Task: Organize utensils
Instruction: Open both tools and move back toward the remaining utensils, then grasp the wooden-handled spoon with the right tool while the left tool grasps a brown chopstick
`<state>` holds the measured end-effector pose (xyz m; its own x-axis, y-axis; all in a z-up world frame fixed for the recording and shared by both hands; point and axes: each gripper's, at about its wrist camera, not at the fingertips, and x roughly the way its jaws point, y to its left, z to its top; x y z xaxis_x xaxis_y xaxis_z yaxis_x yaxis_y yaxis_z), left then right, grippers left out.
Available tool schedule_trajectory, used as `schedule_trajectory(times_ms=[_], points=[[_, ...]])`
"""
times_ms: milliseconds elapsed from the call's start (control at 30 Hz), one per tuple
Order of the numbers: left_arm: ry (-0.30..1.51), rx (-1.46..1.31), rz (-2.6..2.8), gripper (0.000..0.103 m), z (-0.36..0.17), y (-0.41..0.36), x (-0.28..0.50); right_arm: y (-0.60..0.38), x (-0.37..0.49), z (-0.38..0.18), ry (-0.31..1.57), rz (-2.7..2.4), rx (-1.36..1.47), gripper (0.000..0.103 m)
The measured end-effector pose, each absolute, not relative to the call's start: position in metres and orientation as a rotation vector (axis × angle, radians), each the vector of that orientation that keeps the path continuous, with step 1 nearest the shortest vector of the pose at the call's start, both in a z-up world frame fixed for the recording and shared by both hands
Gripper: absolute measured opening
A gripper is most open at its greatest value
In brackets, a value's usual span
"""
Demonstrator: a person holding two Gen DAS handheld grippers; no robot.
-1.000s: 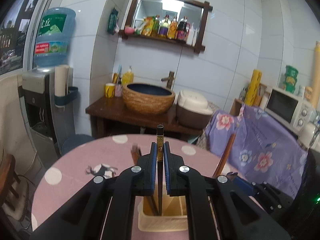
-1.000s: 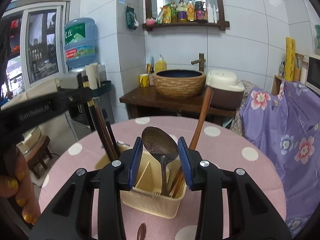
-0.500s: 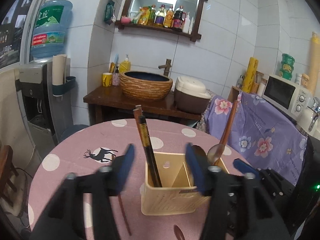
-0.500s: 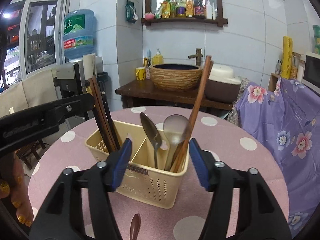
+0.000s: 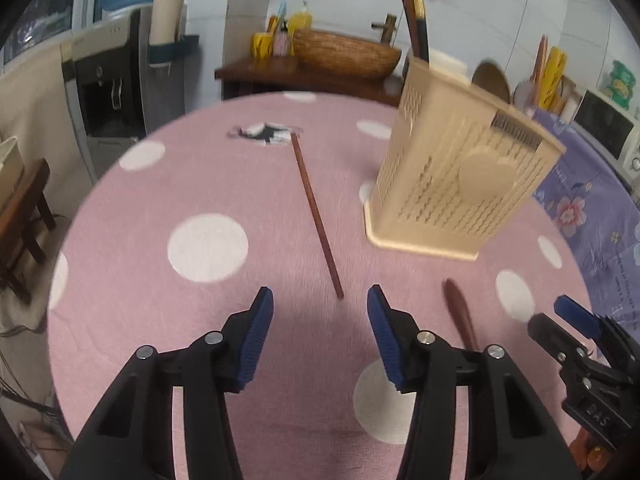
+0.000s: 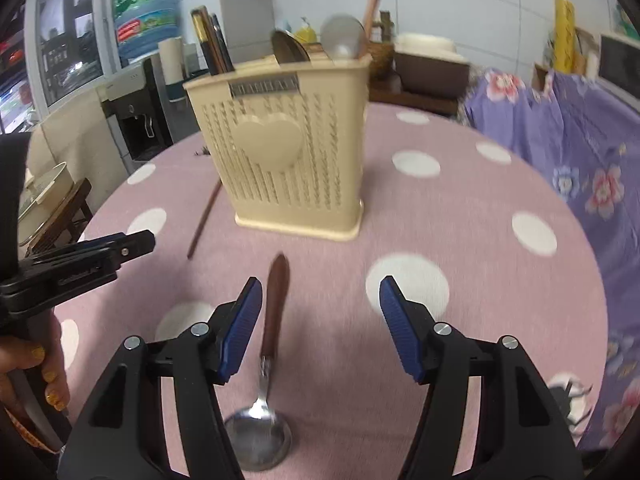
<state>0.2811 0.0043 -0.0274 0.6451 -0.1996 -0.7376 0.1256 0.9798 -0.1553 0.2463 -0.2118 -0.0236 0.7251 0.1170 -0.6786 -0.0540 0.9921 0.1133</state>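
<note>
Just ahead of the left gripper [image 5: 320, 322], its jaws apart after narrowing a little and with nothing between them, lay the near tip of a loose chopstick [image 5: 316, 216], flat on the pink dotted tablecloth [image 5: 208, 248] and running away toward a deer print. Between the spread blue pads of the right gripper [image 6: 320, 312], close to its left pad but not seen to be touching it, rested the wooden handle of a spoon [image 6: 272, 332], its steel bowl lying low between the gripper's arms; nothing was pinched by either tool. Beyond the spoon's handle tip stood the cream utensil caddy [image 6: 280, 160], upright on the cloth and already holding dark chopsticks [image 6: 212, 44] in its left compartment and spoon bowls with a long wooden handle in its right. Judged from that, the sorting looked largely done, with the loose chopstick and the spoon the only pieces seen left on the table. Open cloth surrounded both pieces, giving room to close on them, though the two grippers worked near each other, the left one showing at the right one's left side. Farther out, the round table's edge curved away behind the caddy, with a floral-draped surface [image 6: 580, 128] to the right and a water dispenser [image 5: 108, 88] far left.
</note>
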Motion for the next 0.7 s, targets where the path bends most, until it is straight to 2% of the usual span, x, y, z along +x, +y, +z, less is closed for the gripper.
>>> schedule_trajectory(times_ms=[167,200,233,400,467,700], points=[[0.891,-0.019,-0.166,0.039,-0.046,-0.016,0.303,-0.215,0.229,-0.035,0.769,0.072,0.085,0.062],[0.898,0.005,-0.157,0.036,-0.049,-0.020,0.307,-0.217,0.225,-0.036,0.767,0.067,0.092,0.062],[0.905,0.021,-0.144,0.028,-0.053,-0.023,0.311,-0.219,0.222,-0.037,0.766,0.064,0.097,0.063],[0.906,0.068,-0.102,0.017,-0.058,-0.027,0.320,-0.224,0.217,-0.035,0.761,0.061,0.107,0.064],[0.910,0.060,-0.087,0.007,-0.057,-0.023,0.319,-0.224,0.217,-0.035,0.761,0.065,0.114,0.064],[0.936,-0.048,-0.136,0.006,-0.056,-0.002,0.284,-0.223,0.216,-0.034,0.759,0.081,0.118,0.064]])
